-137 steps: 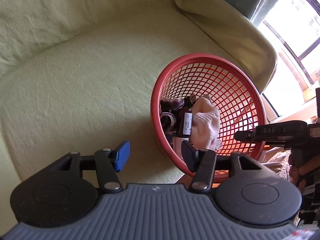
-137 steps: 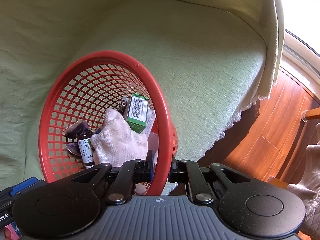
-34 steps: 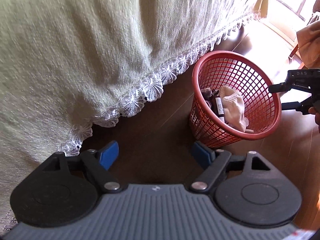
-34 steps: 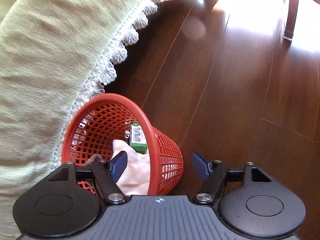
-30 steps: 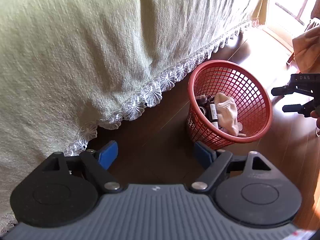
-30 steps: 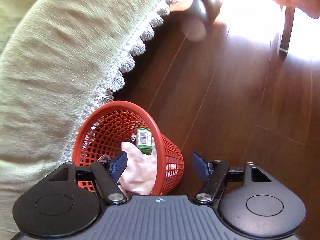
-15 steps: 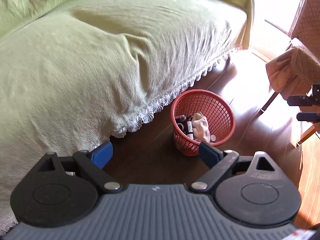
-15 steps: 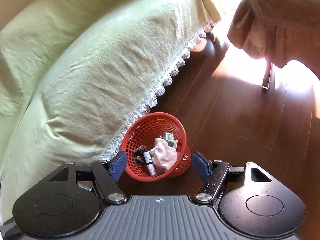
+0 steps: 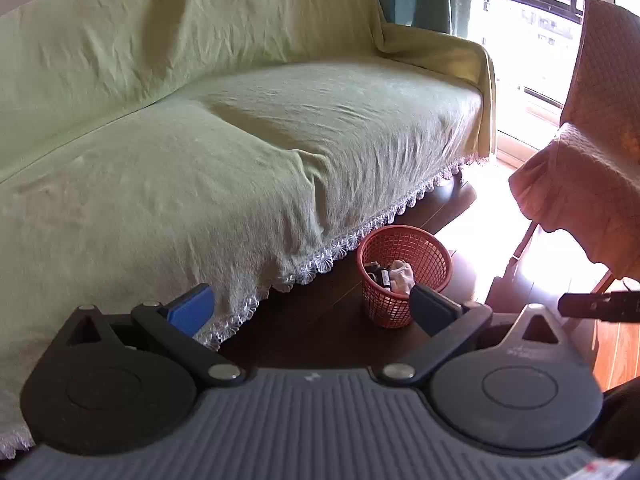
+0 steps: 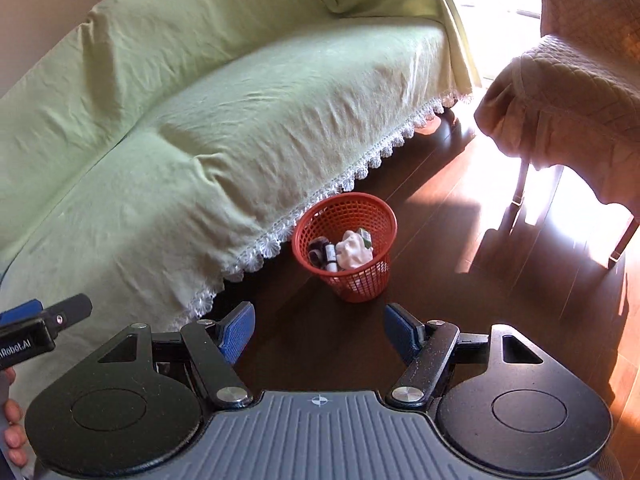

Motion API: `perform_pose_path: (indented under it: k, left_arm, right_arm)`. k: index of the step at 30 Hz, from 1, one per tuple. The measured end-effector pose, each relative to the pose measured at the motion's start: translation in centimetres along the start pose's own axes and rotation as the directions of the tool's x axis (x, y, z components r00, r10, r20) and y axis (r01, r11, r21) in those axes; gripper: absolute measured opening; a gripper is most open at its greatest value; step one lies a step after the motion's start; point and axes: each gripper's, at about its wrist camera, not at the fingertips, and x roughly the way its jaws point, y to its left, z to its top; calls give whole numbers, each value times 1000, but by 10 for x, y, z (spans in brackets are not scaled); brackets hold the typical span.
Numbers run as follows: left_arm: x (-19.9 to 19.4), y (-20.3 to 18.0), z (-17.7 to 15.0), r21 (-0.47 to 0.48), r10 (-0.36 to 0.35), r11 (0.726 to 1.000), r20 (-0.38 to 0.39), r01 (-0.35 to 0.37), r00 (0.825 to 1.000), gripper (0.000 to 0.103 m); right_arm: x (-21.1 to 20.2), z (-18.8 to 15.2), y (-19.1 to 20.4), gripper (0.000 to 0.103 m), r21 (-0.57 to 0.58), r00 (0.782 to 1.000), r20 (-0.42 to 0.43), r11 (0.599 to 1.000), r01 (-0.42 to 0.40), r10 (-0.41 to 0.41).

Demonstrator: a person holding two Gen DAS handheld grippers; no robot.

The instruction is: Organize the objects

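Observation:
A red mesh basket [image 9: 405, 242] [image 10: 344, 210] stands on the dark wood floor beside the sofa's lace hem. Inside lie a white cloth [image 10: 352, 254], a small bottle with a white label [image 10: 330, 258], a green box [image 10: 365, 236] and a dark purple item [image 10: 316, 248]. My left gripper [image 9: 308, 312] hangs well above and short of the basket, its jaws opening wide with nothing between them. My right gripper [image 10: 320, 330] is open and empty too, high above the floor in front of the basket. Each gripper shows at the edge of the other's view.
A sofa under a pale green cover [image 9: 224, 148] [image 10: 224, 108] fills the left and back. A chair draped in tan quilted fabric [image 9: 580, 184] [image 10: 568, 92] stands at the right by a bright window. Dark wood floor [image 10: 460, 272] lies between them.
Both grippers have risen and drawn back from the basket, which now looks small and far below. The left jaws have spread wider. The basket stays on the floor by the sofa.

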Motion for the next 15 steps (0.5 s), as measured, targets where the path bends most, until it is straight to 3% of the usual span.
perform_pose_path:
  k: [8, 15]
  left_arm:
    - [-61, 2, -43, -26, -19, 999, 1, 19, 1000, 102]
    - [-85, -6, -64, -13, -18, 1000, -47, 18, 999, 102]
  right_arm:
    - [-37, -62, 41, 69, -131, 1000, -25, 991, -17, 13]
    - [-57, -86, 53, 69, -185, 999, -37, 982, -21, 15]
